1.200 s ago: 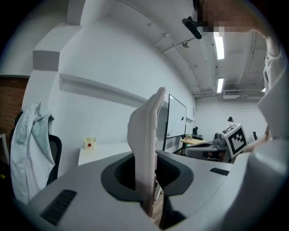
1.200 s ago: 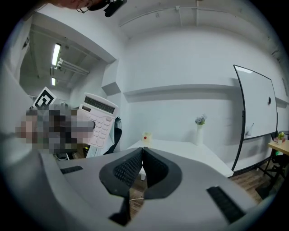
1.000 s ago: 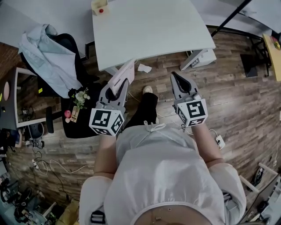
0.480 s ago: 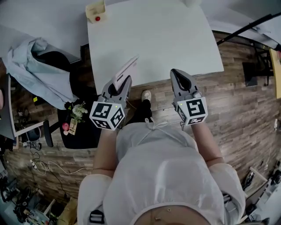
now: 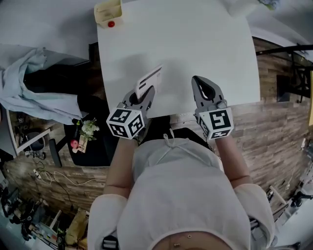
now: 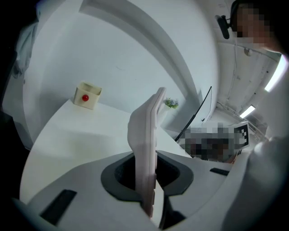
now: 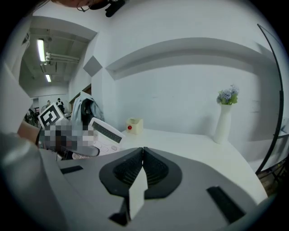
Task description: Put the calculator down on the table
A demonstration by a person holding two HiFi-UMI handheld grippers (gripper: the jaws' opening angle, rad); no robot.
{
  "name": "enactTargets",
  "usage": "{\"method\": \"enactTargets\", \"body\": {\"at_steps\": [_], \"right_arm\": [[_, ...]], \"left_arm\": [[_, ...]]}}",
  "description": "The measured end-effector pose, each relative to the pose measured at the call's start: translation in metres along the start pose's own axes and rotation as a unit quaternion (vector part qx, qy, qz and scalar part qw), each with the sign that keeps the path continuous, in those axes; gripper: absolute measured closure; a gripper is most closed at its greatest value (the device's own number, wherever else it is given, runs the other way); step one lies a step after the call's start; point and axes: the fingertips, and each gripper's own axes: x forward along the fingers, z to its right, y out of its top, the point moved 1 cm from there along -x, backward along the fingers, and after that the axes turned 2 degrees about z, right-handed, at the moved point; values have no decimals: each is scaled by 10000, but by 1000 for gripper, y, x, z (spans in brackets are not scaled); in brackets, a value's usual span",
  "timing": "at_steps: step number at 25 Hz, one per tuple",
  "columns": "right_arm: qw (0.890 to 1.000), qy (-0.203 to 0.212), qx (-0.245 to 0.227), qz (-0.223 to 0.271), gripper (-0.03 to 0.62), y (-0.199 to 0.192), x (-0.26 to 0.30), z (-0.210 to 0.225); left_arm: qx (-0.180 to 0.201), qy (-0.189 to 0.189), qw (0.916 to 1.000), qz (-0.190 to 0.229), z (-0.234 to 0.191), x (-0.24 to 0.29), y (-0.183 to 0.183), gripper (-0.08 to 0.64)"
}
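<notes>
A pale pink calculator point(image 5: 148, 80) stands on edge in my left gripper point(image 5: 145, 93), whose jaws are shut on its lower end. In the left gripper view the calculator point(image 6: 145, 149) rises edge-on between the jaws, above the white table point(image 6: 67, 131). From the right gripper view the calculator point(image 7: 100, 135) shows its display and keys at the left. My right gripper point(image 5: 201, 86) hovers over the near part of the white table point(image 5: 195, 44), its jaws pressed together with nothing between them point(image 7: 142, 151).
A small cream box with a red knob point(image 5: 109, 13) stands at the table's far left corner. A white vase with flowers point(image 7: 224, 118) stands at the far right. A black chair with a pale shirt point(image 5: 29, 93) is left of the table.
Both grippers have moved forward from over the wooden floor to over the table's near edge. The calculator stays held in the left gripper and has turned a little.
</notes>
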Motion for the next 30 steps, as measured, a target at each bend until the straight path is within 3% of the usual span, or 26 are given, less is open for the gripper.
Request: {"method": "enactTargets", "body": {"at_steps": [14, 20, 28, 30], "right_arm": [[9982, 281, 160, -499, 584, -33, 49, 18], [9974, 380, 48, -608, 584, -35, 60, 31], [9962, 556, 74, -664, 584, -36, 75, 37], [9960, 615, 72, -639, 584, -34, 77, 37]], "left_arm": [[-814, -84, 9945, -660, -30, 61, -24, 468], [-739, 128, 9923, -990, -43, 77, -23, 441], [-197, 743, 9938, -803, -52, 80, -20, 377], [-126, 982, 9923, -746, -57, 80, -21, 314]]}}
